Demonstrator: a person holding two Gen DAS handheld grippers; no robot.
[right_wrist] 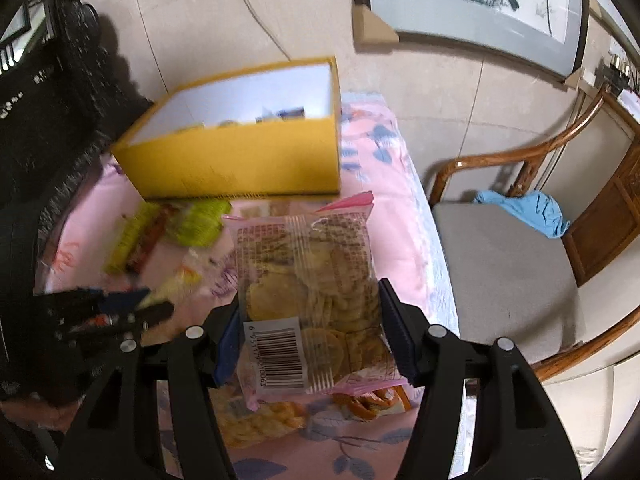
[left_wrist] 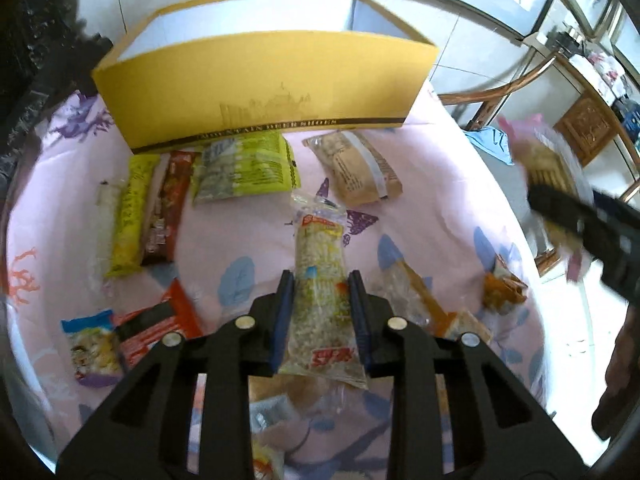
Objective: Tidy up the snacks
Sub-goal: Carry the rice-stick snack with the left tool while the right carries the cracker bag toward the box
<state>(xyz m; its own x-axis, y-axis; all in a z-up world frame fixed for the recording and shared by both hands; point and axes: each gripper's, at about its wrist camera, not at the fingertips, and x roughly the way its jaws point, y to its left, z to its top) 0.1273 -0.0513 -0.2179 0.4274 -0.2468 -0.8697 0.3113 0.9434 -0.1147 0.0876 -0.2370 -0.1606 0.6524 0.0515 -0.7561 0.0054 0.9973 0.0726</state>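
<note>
Snacks are mid-transfer. Nearest, the left hand-held gripper (left_wrist: 322, 280) pinches a slim clear rice-puff packet (left_wrist: 320, 248) between nearly closed jaws, lifted off the pink cloth (left_wrist: 248, 232); the right hand-held gripper (right_wrist: 312, 312), about half open, clamps a pink biscuit bag (right_wrist: 308, 280). Loose packets lie beyond. Farthest stands the yellow box (left_wrist: 272, 84), already holding some items. Next, I judge, each packet must be carried over its rim and released.
</note>
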